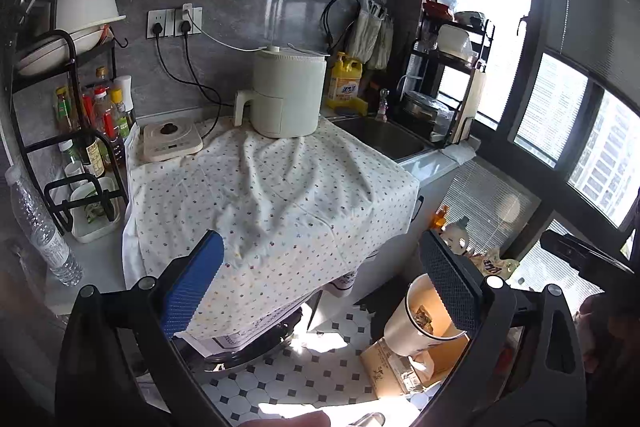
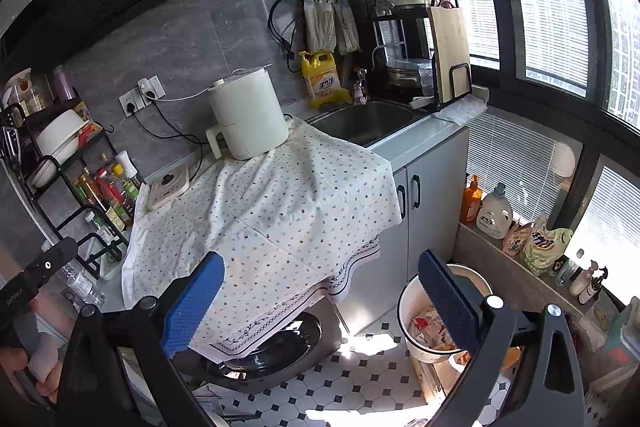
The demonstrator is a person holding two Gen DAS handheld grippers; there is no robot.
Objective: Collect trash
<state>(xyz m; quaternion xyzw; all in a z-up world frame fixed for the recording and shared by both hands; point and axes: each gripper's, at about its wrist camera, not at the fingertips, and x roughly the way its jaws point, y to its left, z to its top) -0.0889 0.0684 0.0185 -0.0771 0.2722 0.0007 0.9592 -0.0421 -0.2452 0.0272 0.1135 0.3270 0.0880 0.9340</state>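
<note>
Left gripper (image 1: 324, 285) fingers spread apart, holding nothing, above the dotted cloth (image 1: 272, 195) (draped over the counter and washer). Right gripper (image 2: 322, 301) also wide apart, empty. Far right, white trash bucket (image 2: 408, 301) sits on the tiled floor (image 2: 352, 379) beside the cabinet, wrappers (image 2: 430, 327) inside.

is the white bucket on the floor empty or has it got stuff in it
Not empty. The white bucket stands upright on the tiled floor, and both views show wrappers and scraps lying in its bottom.
</note>
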